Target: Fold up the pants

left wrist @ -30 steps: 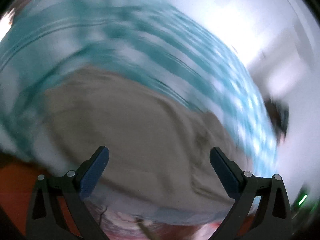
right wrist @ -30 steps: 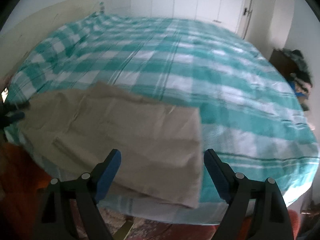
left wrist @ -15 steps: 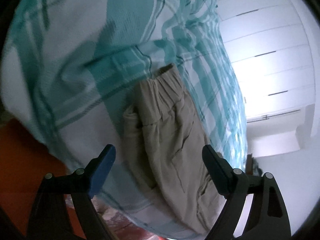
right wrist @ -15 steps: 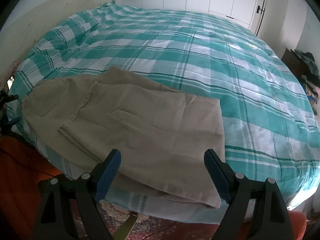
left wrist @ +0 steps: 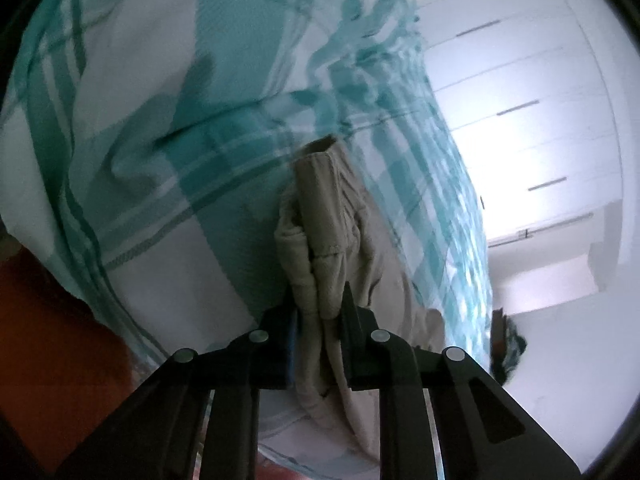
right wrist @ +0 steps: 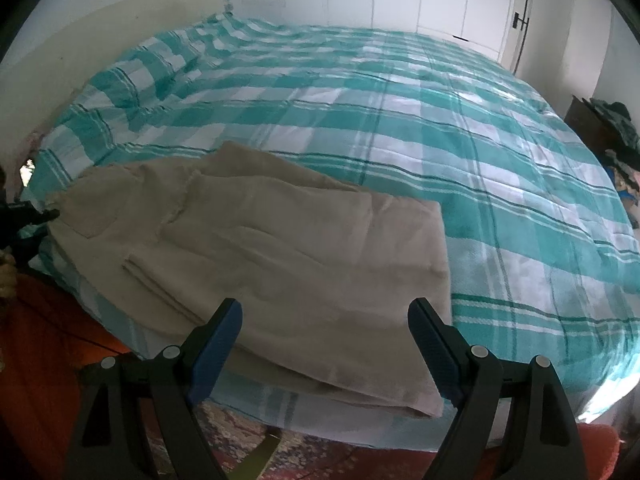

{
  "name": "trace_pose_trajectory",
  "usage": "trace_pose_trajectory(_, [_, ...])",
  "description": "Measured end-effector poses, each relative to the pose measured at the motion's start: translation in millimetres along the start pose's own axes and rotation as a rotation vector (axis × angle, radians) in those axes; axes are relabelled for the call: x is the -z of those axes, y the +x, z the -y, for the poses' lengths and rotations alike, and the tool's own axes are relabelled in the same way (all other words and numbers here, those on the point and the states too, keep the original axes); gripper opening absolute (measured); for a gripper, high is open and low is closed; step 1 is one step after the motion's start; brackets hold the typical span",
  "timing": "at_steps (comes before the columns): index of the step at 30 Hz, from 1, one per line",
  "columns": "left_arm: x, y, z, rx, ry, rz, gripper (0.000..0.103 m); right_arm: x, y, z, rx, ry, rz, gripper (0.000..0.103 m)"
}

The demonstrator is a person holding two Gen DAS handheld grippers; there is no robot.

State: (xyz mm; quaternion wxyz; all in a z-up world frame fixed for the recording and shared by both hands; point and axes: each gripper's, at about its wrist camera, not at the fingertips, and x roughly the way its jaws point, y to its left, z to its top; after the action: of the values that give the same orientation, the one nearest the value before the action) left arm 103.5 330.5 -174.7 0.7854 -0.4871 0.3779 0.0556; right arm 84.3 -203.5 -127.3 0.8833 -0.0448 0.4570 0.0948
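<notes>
Left gripper point(left wrist: 318, 312), wide apart half a second ago, now pinches the waistband of the pants point(right wrist: 280, 256) at lower centre (bed's near edge), ready for another fold; right gripper point(right wrist: 324, 344) hovers wide open above them.

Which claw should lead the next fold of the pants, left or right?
Left, most likely. The left claw is already clamped on the bunched waistband end of the pants. The right claw hangs open above the near edge, gripping nothing, so it could only pin or assist.
</notes>
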Motion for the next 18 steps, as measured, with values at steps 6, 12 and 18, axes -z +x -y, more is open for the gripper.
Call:
trace_pose_trajectory(6, [7.9,-18.2,39.8,0.062,0.158,0.061,0.015,-17.2,9.5,-25.4,-0.221,-0.012,-0.005,0.084])
trace_pose_trajectory(12, [5.4,-9.8,27.3,0.039,0.154,0.063,0.019,-48.9,33.9,-93.4,-0.57,-0.081,0.004,0.084])
trace_pose_trajectory(18, [3.9,0.1,5.0,0.023,0.091,0.025,0.066,-34.8,95.5,-150.3,-0.718,-0.104,-0.199,0.085])
